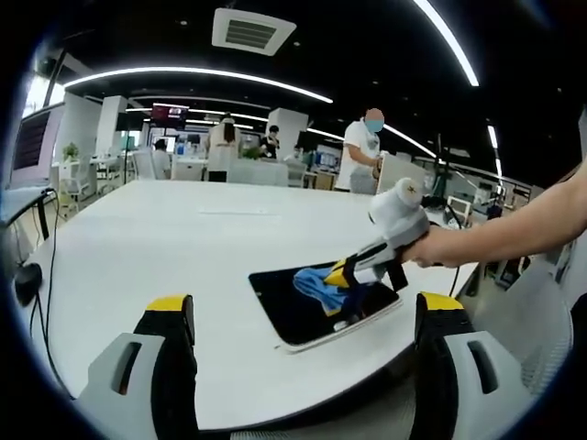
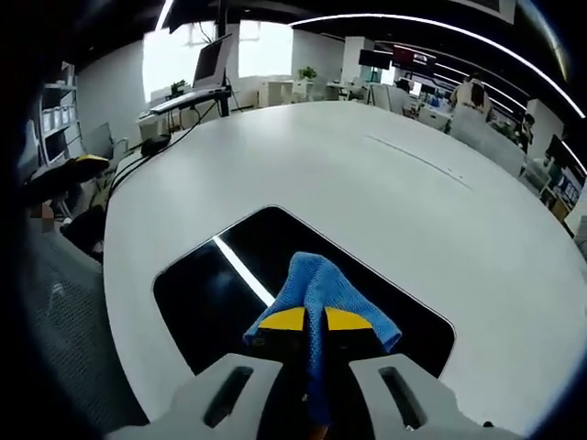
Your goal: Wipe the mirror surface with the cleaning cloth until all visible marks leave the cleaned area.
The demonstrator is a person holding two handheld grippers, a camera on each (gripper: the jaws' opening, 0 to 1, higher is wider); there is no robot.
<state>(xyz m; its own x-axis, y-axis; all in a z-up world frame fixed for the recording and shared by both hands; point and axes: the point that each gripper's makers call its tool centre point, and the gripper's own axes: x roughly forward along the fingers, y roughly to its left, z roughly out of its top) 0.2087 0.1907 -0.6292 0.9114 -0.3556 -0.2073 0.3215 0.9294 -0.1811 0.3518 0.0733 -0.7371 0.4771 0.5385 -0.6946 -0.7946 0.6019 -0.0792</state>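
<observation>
Mirror: a dark, flat rectangular mirror with rounded corners and a pale edge (image 2: 220, 284) lies flat on the large white round-edged table (image 2: 385, 192), near the table's rim. A bright ceiling light strip reflects as a thin white line across its glass. On the mirror sits a bunched blue woven cleaning cloth (image 2: 316, 284).

Right gripper (image 2: 315, 323), seen in its own view: yellow-tipped jaws drawn together, clamped on the near end of the blue cloth, which spreads forward over the glass. In the left gripper view the same gripper (image 1: 344, 275) comes in from the right, held by a person's bare hand (image 1: 436, 246), its tip pressed down on the cloth (image 1: 319, 286) over the mirror (image 1: 316, 307).

Left gripper (image 1: 303, 316): jaws wide apart, nothing between them, held back from the mirror above the table (image 1: 183, 238).

Background: open office with desks, monitors and several standing people, well apart from the table.
</observation>
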